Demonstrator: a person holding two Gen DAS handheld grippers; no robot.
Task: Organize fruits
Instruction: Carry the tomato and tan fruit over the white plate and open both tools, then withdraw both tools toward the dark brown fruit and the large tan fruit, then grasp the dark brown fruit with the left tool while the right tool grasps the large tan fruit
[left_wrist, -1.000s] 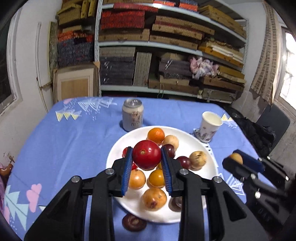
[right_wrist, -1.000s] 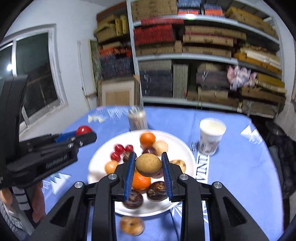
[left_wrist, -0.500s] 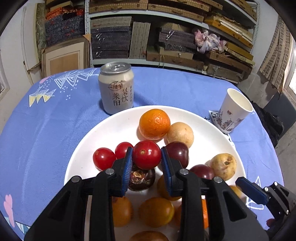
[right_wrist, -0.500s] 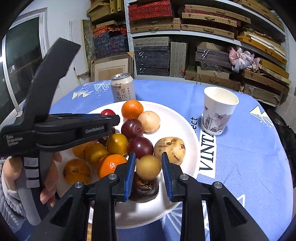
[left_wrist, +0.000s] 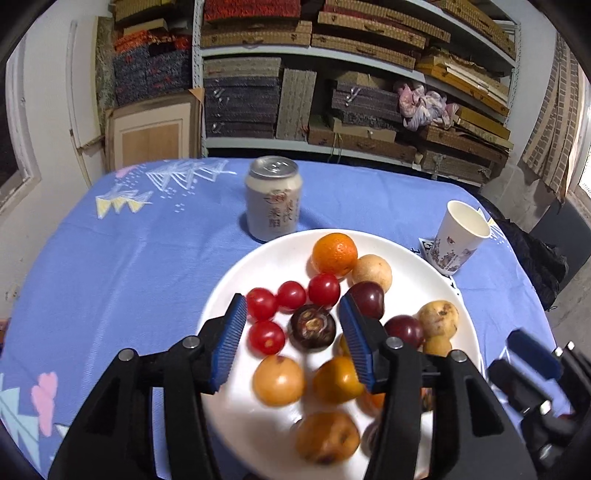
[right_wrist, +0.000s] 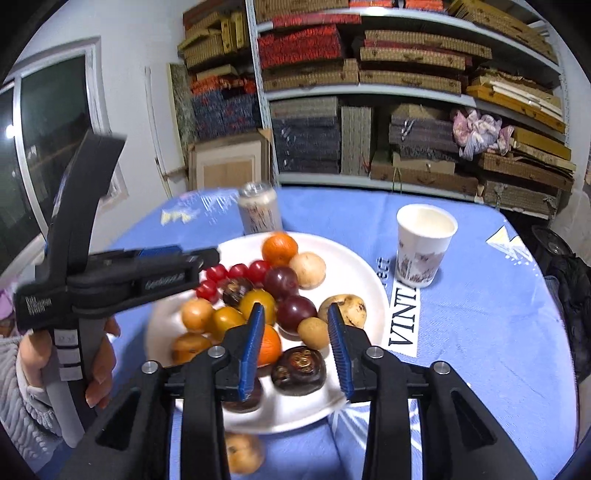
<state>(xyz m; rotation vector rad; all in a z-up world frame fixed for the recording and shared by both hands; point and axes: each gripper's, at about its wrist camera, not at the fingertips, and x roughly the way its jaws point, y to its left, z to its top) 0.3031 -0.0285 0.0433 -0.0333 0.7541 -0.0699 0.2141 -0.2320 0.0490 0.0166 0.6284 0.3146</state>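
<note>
Fruits lie piled on the white plate (left_wrist: 236, 280). Left gripper (left_wrist: 293, 339) has just spread its fingers, empty above the tomatoes at the plate's 9 o'clock. Right gripper (right_wrist: 295, 345), fingers likewise just parted, hangs empty near 5 o'clock. Both drops look finished; next, one stray fruit (right_wrist: 243, 452) off the plate needs fetching.

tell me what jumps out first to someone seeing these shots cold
The white plate heaped with small fruit in the middle of the blue tablecloth: cherry tomatoes at its left, an orange at the far rim. Next, the two black tools with blue pads hanging open over it, the left tool and the right tool, neither holding fruit. Behind stand a drink can and a paper cup.
</note>
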